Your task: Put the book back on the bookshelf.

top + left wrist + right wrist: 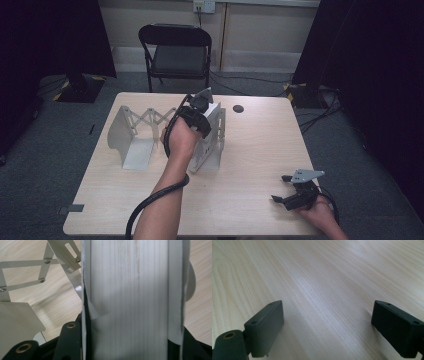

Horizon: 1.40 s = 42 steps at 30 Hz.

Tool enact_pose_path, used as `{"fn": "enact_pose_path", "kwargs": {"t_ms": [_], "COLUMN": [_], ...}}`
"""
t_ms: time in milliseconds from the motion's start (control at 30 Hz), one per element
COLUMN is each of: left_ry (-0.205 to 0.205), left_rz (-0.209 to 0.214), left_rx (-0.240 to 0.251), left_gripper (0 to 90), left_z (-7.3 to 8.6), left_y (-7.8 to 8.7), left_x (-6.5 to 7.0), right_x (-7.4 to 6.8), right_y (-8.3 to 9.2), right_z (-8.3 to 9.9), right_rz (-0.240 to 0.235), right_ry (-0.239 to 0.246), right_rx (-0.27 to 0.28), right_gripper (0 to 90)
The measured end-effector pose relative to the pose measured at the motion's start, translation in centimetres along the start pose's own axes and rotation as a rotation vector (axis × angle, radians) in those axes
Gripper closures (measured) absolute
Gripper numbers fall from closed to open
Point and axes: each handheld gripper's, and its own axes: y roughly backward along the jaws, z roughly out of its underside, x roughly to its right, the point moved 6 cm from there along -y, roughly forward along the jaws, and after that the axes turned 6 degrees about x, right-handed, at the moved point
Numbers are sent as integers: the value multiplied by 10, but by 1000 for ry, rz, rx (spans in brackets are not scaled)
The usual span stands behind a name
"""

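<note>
From my station the high view reads dim: the table (250, 150) is evenly lit from overhead, while both upper corners fall to near black. Shadows beneath the forearms are soft and short. I note mild softness across this frame. In the left gripper view, the white book (130, 297) sits too close to the lens and is blurred, with a small glare spot on the metal bookend (72, 277). In the right gripper view, the wood grain is sharp mid-frame; the black jaws are soft.

A recording lab: black curtains (55, 35), floor cables (250, 80), folding chair (176, 52), bare table (250, 150).
</note>
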Motion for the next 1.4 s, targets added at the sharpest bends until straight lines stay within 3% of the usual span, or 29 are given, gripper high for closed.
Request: {"fn": "enact_pose_path", "kwargs": {"t_ms": [167, 333, 467, 767, 1400], "left_ry": [-21, 7, -8, 13, 49], "left_rz": [-5, -5, -16, -36, -26], "left_rx": [-9, 5, 3, 7, 22], "left_gripper": [535, 535, 535, 535, 534], "left_z": [-1, -4, -6, -9, -9], "left_y": [-2, -5, -5, -9, -17], "left_x": [0, 1, 0, 0, 0], "right_x": [0, 0, 0, 0, 0], "right_y": [0, 0, 0, 0, 0], "right_z": [0, 0, 0, 0, 0], "right_rz": [0, 0, 0, 0, 0], "right_ry": [1, 1, 1, 0, 0], "right_rx": [1, 1, 1, 0, 0], "right_gripper": [102, 102, 102, 102, 102]}}
